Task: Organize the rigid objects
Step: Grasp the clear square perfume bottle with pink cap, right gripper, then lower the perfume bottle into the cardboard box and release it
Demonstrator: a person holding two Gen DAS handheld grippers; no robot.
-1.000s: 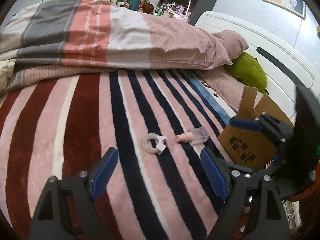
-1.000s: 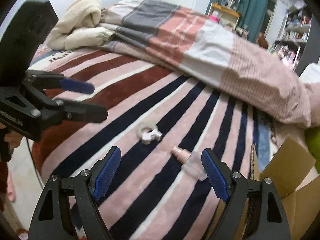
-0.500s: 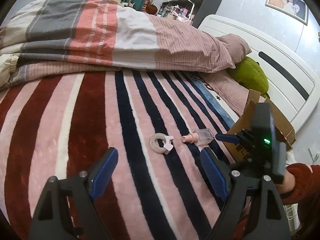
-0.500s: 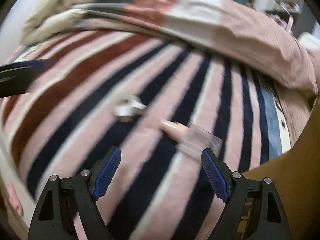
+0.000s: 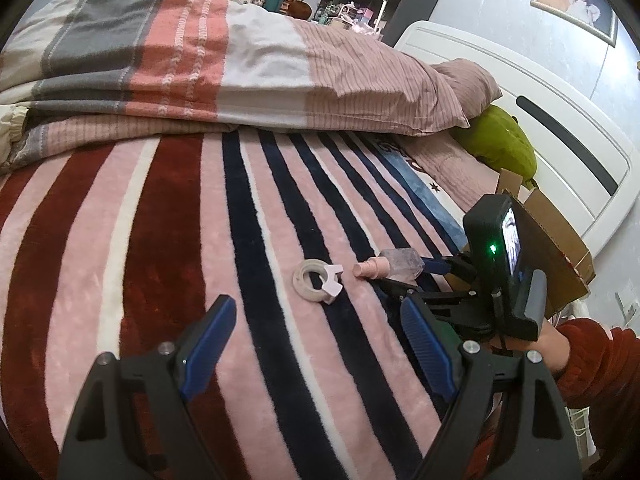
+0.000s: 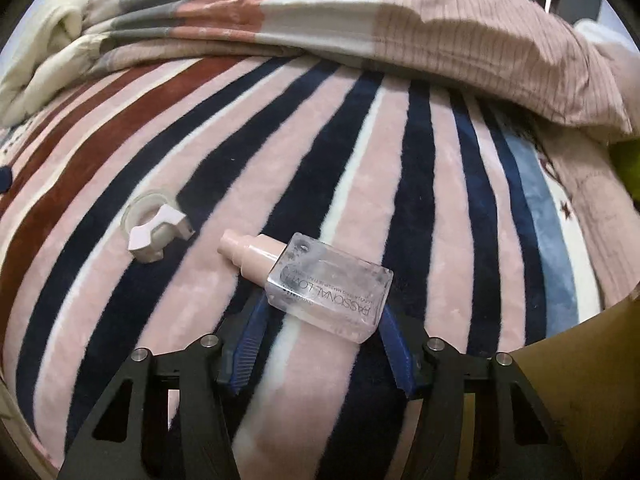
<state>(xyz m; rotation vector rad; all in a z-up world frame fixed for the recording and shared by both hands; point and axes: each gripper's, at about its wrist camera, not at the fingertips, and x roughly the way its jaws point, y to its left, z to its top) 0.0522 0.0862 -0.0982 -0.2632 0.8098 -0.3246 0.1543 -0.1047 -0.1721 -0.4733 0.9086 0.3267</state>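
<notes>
A clear square bottle with a pink pump top (image 6: 320, 280) lies on its side on the striped blanket (image 6: 360, 152). My right gripper (image 6: 320, 340) is low on the blanket with its blue pads on both sides of the bottle's base; the jaws are still apart. The bottle also shows in the left wrist view (image 5: 394, 265), with the right gripper (image 5: 420, 276) behind it. A small tape dispenser ring (image 6: 154, 228) lies left of the bottle, also in the left wrist view (image 5: 318, 281). My left gripper (image 5: 320, 344) is open and empty, hovering short of the ring.
An open cardboard box (image 5: 548, 240) stands at the bed's right edge near a green plush (image 5: 500, 140). A folded quilt (image 5: 200, 60) runs across the far side of the bed. The white headboard (image 5: 560, 120) is at the right.
My right gripper has dropped down and forward to the bottle, so its pads now flank the bottle's base. My left gripper has stayed nearly still and open.
</notes>
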